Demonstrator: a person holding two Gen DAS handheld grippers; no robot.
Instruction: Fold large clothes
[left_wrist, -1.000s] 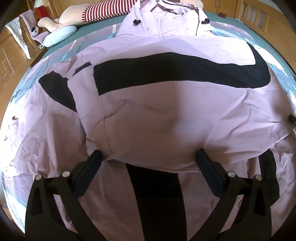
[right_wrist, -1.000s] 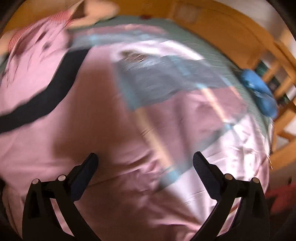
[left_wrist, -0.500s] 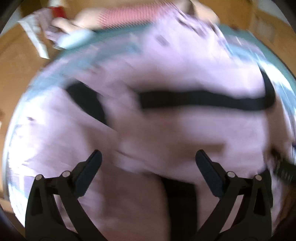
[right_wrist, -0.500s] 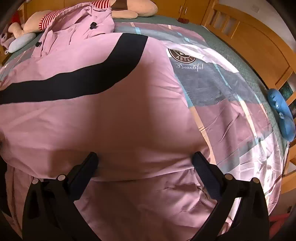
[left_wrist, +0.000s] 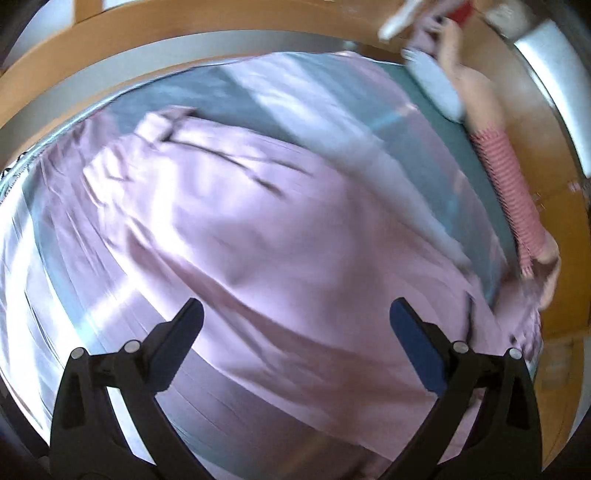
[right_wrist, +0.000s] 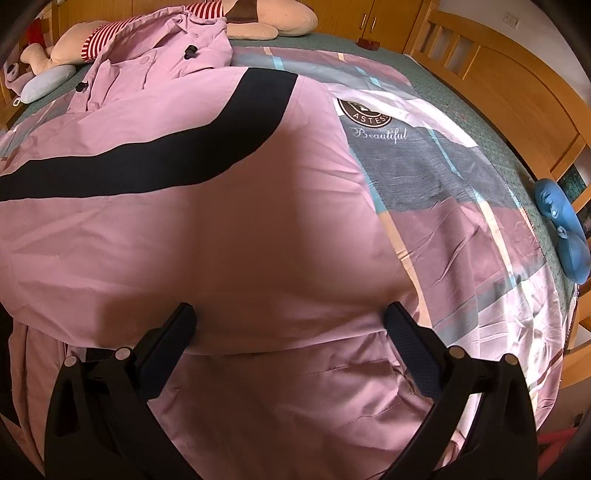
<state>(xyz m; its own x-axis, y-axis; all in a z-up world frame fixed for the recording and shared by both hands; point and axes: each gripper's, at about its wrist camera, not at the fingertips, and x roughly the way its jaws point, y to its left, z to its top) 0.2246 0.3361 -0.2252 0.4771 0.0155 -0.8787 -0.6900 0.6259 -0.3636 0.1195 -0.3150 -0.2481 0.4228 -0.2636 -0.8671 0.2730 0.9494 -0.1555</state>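
Observation:
A large pink coat (right_wrist: 207, 229) with a curved black stripe (right_wrist: 155, 155) lies spread on the bed, its collar and dark buttons (right_wrist: 191, 51) at the far left. My right gripper (right_wrist: 288, 325) is open and empty, its jaws wide apart just above the coat's folded edge. In the left wrist view, which is blurred, the coat's pink sleeve (left_wrist: 258, 236) stretches across the bed toward the far left. My left gripper (left_wrist: 295, 325) is open and empty above that pink cloth.
The bed has a patchwork sheet (right_wrist: 458, 206) of pink, grey and blue. A stuffed toy (right_wrist: 258, 18) in a red-striped top lies at the head, also in the left wrist view (left_wrist: 509, 184). A blue cushion (right_wrist: 565, 229) sits at the right edge. A wooden bed frame (right_wrist: 517, 85) surrounds it.
My left gripper has swung round to the left, from the coat's black-striped body to its sleeve side. My right gripper has settled over the coat's folded edge and holds still.

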